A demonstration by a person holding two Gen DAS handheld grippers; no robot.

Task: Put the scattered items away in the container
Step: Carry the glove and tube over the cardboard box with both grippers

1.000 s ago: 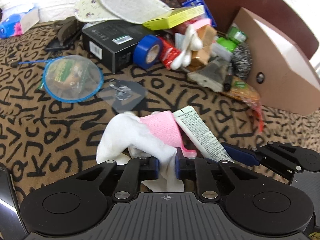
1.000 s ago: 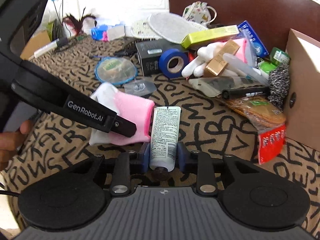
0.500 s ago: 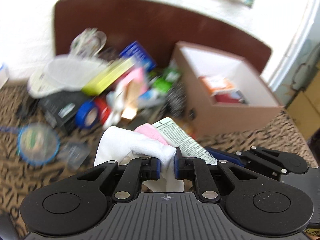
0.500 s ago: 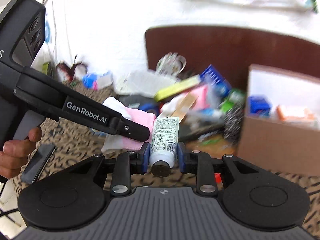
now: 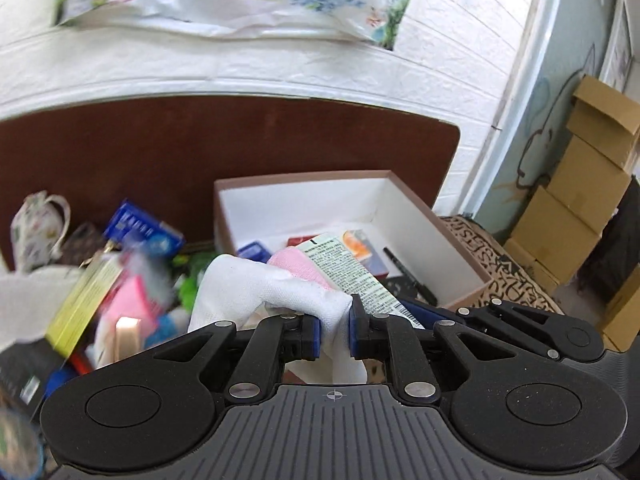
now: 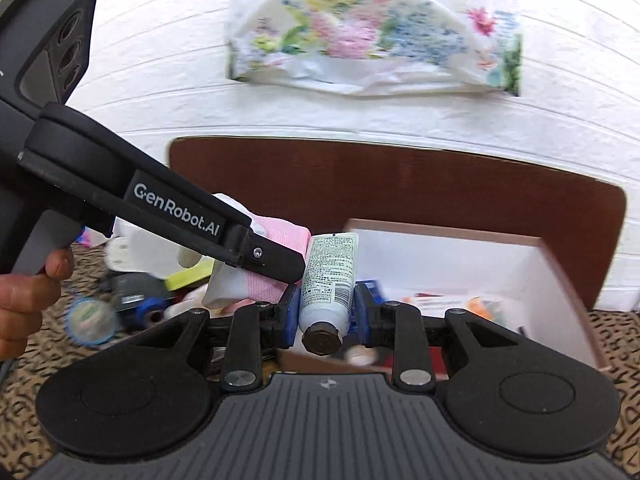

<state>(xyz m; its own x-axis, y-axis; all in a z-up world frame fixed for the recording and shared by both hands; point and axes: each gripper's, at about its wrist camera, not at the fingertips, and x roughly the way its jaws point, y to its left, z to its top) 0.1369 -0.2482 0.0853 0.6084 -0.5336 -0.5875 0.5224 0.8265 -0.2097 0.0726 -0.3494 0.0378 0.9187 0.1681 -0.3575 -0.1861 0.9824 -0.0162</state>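
Note:
My left gripper point(image 5: 334, 330) is shut on a white and pink sock point(image 5: 256, 286), held up in the air in front of the cardboard box point(image 5: 452, 240). My right gripper point(image 6: 326, 314) is shut on a white tube point(image 6: 328, 276) with a dark cap toward the camera. In the left wrist view the tube point(image 5: 352, 272) lies just right of the sock, with the right gripper's fingers point(image 5: 424, 314) beside mine. In the right wrist view the left gripper point(image 6: 276, 258) crosses from the left with the sock point(image 6: 280, 236) in it. The box point(image 6: 560, 280) holds several small items.
A heap of scattered items lies left of the box: a blue pack point(image 5: 144, 232), a yellow box point(image 5: 84, 304), a floral mug point(image 5: 34, 236). A brown board point(image 5: 240, 140) stands behind. Stacked cartons point(image 5: 580, 200) are at the far right. A hand point(image 6: 24, 300) grips the left tool.
Both grippers have risen off the patterned cloth and swung right toward the box, carrying the sock and the tube. The box's inside has come into view.

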